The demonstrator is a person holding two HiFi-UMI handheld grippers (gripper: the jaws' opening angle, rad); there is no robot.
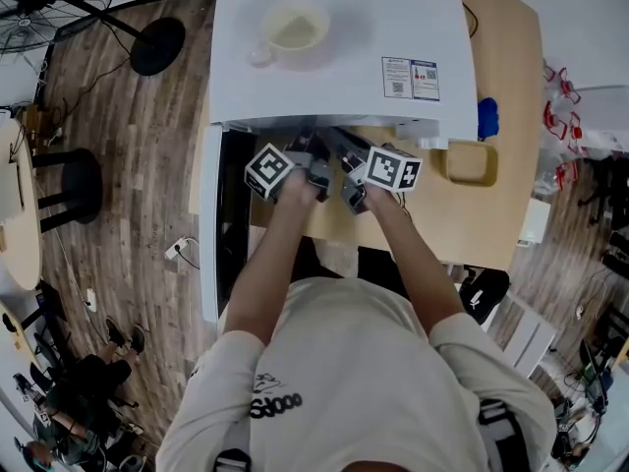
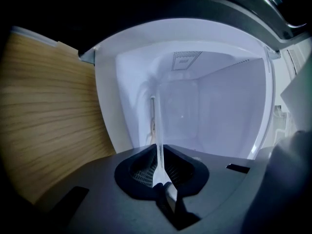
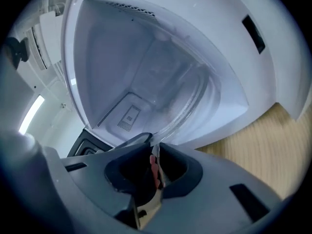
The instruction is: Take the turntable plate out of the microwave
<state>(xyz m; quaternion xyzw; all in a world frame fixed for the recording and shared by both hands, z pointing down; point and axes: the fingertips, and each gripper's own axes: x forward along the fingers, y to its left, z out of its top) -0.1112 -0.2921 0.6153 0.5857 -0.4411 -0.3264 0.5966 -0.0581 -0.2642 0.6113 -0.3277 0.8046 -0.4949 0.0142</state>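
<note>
My left gripper (image 2: pixel 160 177) and right gripper (image 3: pixel 155 167) sit side by side at the mouth of the microwave (image 1: pixel 339 77), each pinched shut on the near rim of the glass plate (image 3: pixel 192 106). The plate reaches straight ahead from both into the cavity. I judge the pull must come level and straight back toward me, with both hands equally near.

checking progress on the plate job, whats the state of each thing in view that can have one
door, open
plate, in the microwave, rim gripped on both sides
left tongs, shut on plate
right tongs, shut on plate
mug, upright on top of the microwave
</note>
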